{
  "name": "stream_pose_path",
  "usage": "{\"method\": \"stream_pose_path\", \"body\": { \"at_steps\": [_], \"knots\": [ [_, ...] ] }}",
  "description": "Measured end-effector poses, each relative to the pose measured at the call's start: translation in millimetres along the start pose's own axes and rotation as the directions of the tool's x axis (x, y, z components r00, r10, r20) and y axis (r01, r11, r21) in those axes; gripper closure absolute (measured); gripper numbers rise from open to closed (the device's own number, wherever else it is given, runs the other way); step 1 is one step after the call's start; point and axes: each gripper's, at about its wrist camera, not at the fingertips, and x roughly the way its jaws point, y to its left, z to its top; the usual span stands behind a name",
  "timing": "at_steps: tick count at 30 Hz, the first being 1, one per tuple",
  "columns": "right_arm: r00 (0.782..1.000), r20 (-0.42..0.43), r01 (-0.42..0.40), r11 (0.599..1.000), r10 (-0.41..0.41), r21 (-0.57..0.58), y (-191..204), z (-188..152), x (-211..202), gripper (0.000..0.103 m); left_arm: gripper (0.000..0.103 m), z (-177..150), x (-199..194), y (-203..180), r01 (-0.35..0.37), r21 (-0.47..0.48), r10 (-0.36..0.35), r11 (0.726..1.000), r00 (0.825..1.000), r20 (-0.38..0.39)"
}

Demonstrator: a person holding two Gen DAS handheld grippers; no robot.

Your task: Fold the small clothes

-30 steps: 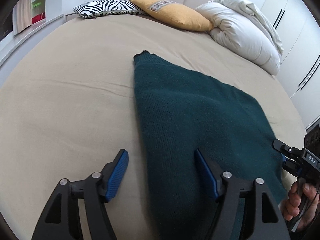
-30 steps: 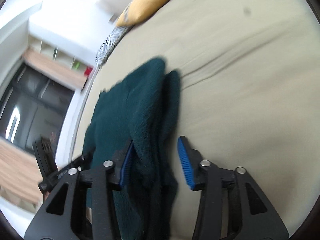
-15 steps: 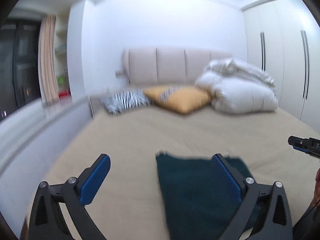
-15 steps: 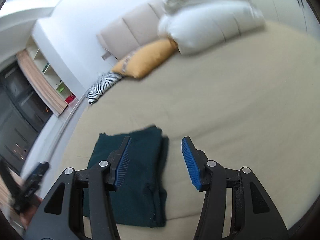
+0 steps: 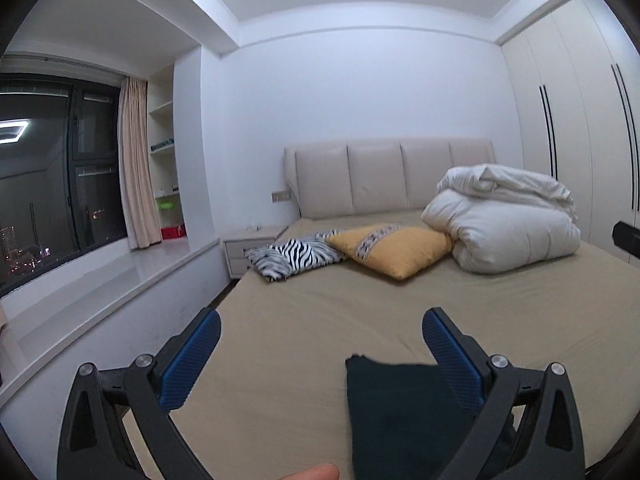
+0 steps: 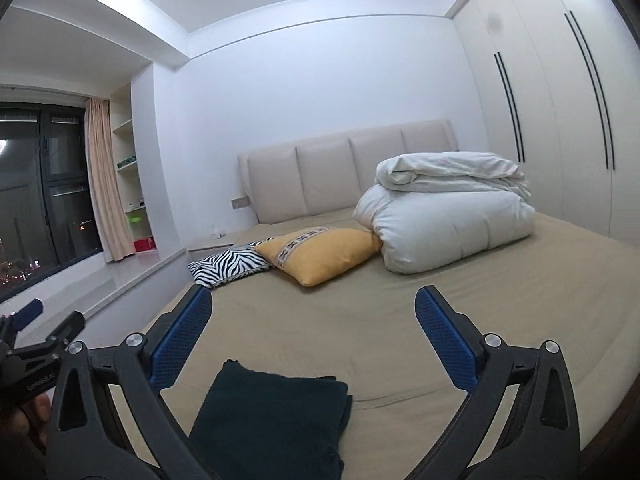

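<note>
A dark green knitted garment [image 5: 400, 412] lies folded flat on the beige bed [image 5: 320, 312], near its foot. It also shows in the right wrist view [image 6: 272, 416], where its folded layers show along the right edge. My left gripper [image 5: 320, 340] is open and empty, held above and back from the garment. My right gripper [image 6: 314, 320] is open and empty too, raised above the garment. Neither gripper touches the cloth.
A zebra pillow [image 5: 292, 256], a yellow pillow [image 5: 392, 248] and a rolled white duvet [image 5: 504, 232] lie at the head of the bed. A window ledge [image 5: 100, 280] runs along the left. Wardrobe doors [image 6: 560, 120] stand on the right.
Both grippers have lifted up and pulled back from the garment, and their views have tilted from the cloth to the whole room. Both jaws have opened wider.
</note>
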Motion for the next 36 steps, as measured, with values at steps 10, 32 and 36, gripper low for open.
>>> {"method": "stream_pose_path", "body": {
  "at_steps": [10, 32, 36],
  "knots": [
    [0.926, -0.367, 0.079, 0.996, -0.088, -0.038, 1.6, -97.7, 59.0, 0.0, 0.0, -105.2, 71.8, -6.6, 0.044, -0.089, -0.078, 0.995, 0.898, -0.432],
    [0.779, -0.615, 0.033, 0.988, -0.121, -0.152, 24.4, -214.7, 107.7, 0.0, 0.0, -127.8, 84.2, -9.1, 0.053, -0.092, -0.092, 0.994, 0.859, -0.503],
    [0.774, -0.621, 0.036, 0.988, -0.121, -0.148, 24.2, -214.8, 108.3, 0.0, 0.0, -130.3, 84.1, -9.8, 0.05, -0.092, -0.09, 0.994, 0.857, -0.507]
  ]
}}
